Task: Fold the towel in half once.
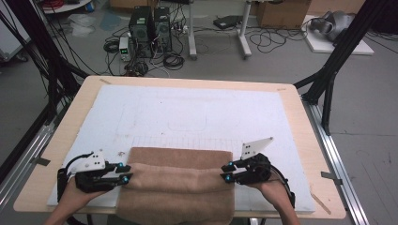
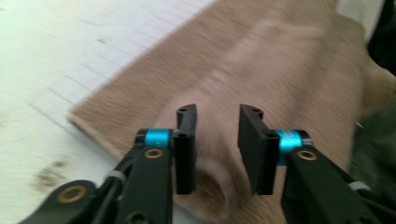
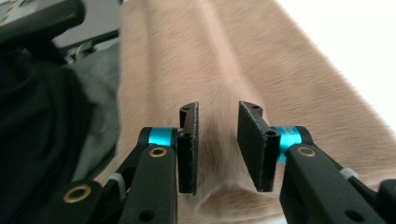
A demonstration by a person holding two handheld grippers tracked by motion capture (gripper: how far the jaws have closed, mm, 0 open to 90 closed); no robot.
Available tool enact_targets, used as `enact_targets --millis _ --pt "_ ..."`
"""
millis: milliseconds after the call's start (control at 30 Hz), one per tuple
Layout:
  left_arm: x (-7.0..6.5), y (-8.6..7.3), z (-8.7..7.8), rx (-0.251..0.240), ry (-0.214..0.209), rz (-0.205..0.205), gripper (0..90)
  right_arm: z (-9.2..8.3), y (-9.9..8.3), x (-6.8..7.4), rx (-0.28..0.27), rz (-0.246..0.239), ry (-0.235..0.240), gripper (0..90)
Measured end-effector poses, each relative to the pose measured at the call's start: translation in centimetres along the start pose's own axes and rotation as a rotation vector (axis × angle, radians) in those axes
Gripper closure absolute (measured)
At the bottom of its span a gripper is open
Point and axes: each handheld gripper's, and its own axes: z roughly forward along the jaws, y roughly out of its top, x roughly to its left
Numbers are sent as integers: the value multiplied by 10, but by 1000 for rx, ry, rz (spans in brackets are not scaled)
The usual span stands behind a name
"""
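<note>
Black jaw pads up close in both gripper views, standing apart, a raised ridge of tan towel (image 2: 280,70) between each pair but not pinched; nothing held on either side. Left gripper (image 1: 126,172) at the towel's left edge, right gripper (image 1: 226,171) at its right edge, both pointing inward across the cloth. Towel (image 1: 180,183) lying on the white mat (image 1: 197,112) at the near side of the wooden table (image 1: 300,117), near portion hanging over the table's front edge. Looks folded: doubled layers, a soft crease running side to side between the two grippers, far edge straight and parallel to the mat's printed lines. Judged stage: one fold laid down and just let go, since both pairs of pads stand clear of the pile. Likely left: another fold or a final squaring. Fabric plush, short-piled, light brown, unpatterned, slightly humped along the crease.
</note>
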Motion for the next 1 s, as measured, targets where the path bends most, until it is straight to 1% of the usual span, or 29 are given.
enact_targets --millis 67,100,133,167,200,233,300,333,367,400,433,467,500,567,600,633,667,700,733,767,800,833,867,900,933,1000 --pt "10 7 3 -4 60 -13 632 -1 2 -8 -4 8 -68 614" --pt "15 10 6 -4 80 -21 624 -1 2 -13 -7 15 -90 611" --pt "20 12 8 -5 104 -19 620 -1 2 -18 -18 27 -106 601" --pt "25 13 12 -5 128 -32 620 0 2 -23 -21 42 -127 595" --pt "30 14 17 4 142 -46 618 1 1 -29 -16 55 -151 583" --pt "35 14 21 20 156 -49 605 4 0 -35 -15 64 -172 567" --pt "42 12 30 60 173 -72 570 8 -3 -45 4 89 -195 543" --pt "45 11 35 78 177 -73 549 11 -4 -49 10 99 -209 527" --pt "48 9 38 97 181 -83 536 14 -5 -52 16 104 -211 519" --pt "51 8 42 112 182 -91 519 17 -6 -54 26 109 -208 501" --pt "52 7 45 131 188 -95 510 20 -8 -55 38 109 -217 477" --pt "54 6 49 145 192 -112 495 22 -9 -57 55 109 -241 462" --pt "55 6 52 161 190 -119 469 24 -10 -58 71 108 -252 463" --pt "57 4 58 191 189 -127 463 27 -14 -62 79 132 -239 459" --pt "58 3 61 200 185 -137 461 29 -15 -63 82 131 -237 459" --pt "59 2 62 188 184 -149 461 30 -16 -64 87 142 -226 462" --pt "59 2 62 182 185 -159 480 32 -16 -65 92 147 -217 470" --pt "59 2 61 181 171 -159 514 32 -17 -65 87 145 -217 506" --pt "58 2 61 179 156 -153 575 32 -17 -65 83 145 -203 584" --pt "57 3 61 179 127 -151 666 32 -17 -66 79 152 -175 636" --pt "56 3 62 176 118 -147 738 33 -17 -66 77 155 -165 706" --pt "56 4 62 179 112 -140 769 32 -17 -67 73 163 -134 769" --pt "56 4 62 177 112 -139 792 32 -16 -67 65 165 -126 810" --pt "56 4 62 169 111 -144 803 31 -16 -67 68 150 -127 824" --pt "57 5 61 165 120 -143 812 29 -15 -66 72 149 -133 835" --pt "58 6 62 147 134 -142 823 27 -14 -67 58 129 -146 844"
